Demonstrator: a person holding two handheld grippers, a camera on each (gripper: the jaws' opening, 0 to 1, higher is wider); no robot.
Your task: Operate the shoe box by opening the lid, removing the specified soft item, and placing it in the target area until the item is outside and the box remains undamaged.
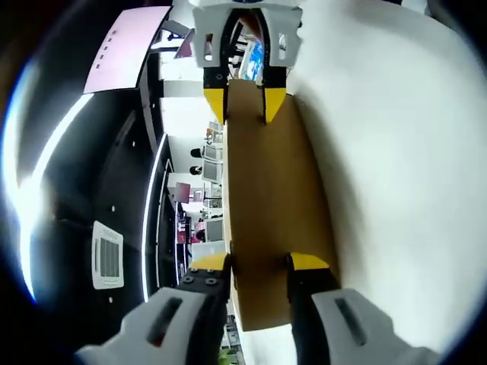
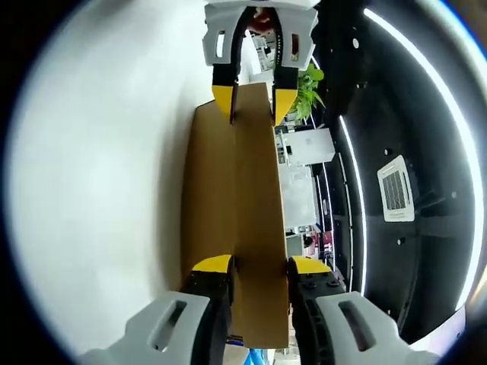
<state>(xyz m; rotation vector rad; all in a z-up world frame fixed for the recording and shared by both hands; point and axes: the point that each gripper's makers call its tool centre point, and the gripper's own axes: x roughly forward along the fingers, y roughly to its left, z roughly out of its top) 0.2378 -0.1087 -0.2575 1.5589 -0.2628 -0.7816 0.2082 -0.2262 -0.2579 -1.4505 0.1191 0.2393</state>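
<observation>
My left gripper [image 1: 259, 262] and right gripper [image 2: 259, 264] each clamp an opposite end of the brown cardboard lid [image 1: 270, 205], which stretches between them beside the white table [image 1: 396, 175].

We see a plain white table [image 1: 396, 167], its surface bare and evenly lit. A brown cardboard shoe box [image 1: 270, 205] rests on it, one long side along the white surface. The view is rolled sideways. We cannot tell where the table's edges fall.
</observation>
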